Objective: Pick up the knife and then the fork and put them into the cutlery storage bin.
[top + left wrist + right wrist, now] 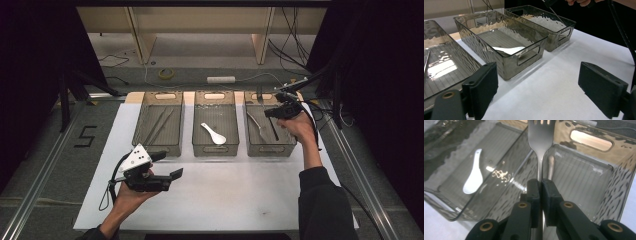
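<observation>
Dim room all round, grey floor beyond, white desk lit in the middle. Along the far edge of the desk, three smoky clear bins in a row. Left bin toward the far left corner, holding thin metal sticks laid lengthwise. Middle bin with a white spoon lying flat on its floor, bowl toward the near wall; same spoon seen through the rippled wall in the right gripper view. Right bin toward the far right corner, with a metal utensil already resting inside.

Down at the near left part of the desk, left gripper held low above the white surface, well apart from the bins, pointing across toward the right. Jaws released and spread wide in the left gripper view, nothing between the pads, bare desk showing through the gap.

Over at the far right, right gripper hovering above the right bin, hand gripping from the outer side. Jaws clenched tight on the handle of a fork, tines pointing away toward the bin's far handle cutout. Fork hanging over the right bin, close by its left wall, not yet down on the floor of it.
</observation>
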### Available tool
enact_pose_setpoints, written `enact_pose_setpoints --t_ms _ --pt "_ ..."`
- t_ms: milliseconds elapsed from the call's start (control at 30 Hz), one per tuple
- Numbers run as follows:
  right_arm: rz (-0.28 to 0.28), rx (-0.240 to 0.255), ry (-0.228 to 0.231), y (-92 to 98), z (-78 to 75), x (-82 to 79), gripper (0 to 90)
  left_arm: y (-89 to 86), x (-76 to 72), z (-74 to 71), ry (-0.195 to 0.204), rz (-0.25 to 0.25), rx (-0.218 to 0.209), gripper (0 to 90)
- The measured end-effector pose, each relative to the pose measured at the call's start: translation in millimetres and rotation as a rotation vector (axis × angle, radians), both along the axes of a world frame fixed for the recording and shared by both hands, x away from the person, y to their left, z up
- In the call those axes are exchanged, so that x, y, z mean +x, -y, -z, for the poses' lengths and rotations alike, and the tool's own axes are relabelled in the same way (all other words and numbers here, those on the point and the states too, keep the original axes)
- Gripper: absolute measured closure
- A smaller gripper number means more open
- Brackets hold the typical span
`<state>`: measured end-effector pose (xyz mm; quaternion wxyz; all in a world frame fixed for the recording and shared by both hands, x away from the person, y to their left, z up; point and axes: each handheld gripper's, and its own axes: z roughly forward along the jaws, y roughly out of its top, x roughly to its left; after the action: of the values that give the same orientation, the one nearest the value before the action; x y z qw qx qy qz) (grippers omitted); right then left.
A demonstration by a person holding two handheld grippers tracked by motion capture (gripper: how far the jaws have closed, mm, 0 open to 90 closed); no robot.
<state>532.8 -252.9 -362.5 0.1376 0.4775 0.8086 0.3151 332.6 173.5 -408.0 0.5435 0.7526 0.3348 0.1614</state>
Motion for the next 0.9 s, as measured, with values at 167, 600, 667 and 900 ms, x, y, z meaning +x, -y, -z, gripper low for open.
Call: enact_pose_setpoints --t_ms 167,600,667,900 --pt "0.013 -0.017 -0.004 -1.6 7.6 3.8 85.5 -0.3 0.1 0.0 0.0 0.0 -0.001 16.0" --pt "0.022 -0.054 -0.042 -4.9 26.4 6.4 85.4 -0.3 -0.1 -0.2 0.002 0.0 0.0 16.0" --pt "0.02 -0.056 -0.041 -5.3 27.5 6.7 85.4 -0.2 0.0 -0.1 0.0 0.0 -0.001 16.0" --pt "0.01 -0.072 -0.063 -8.2 32.4 6.8 85.3 -0.3 -0.1 -0.1 0.001 0.0 -0.001 16.0"
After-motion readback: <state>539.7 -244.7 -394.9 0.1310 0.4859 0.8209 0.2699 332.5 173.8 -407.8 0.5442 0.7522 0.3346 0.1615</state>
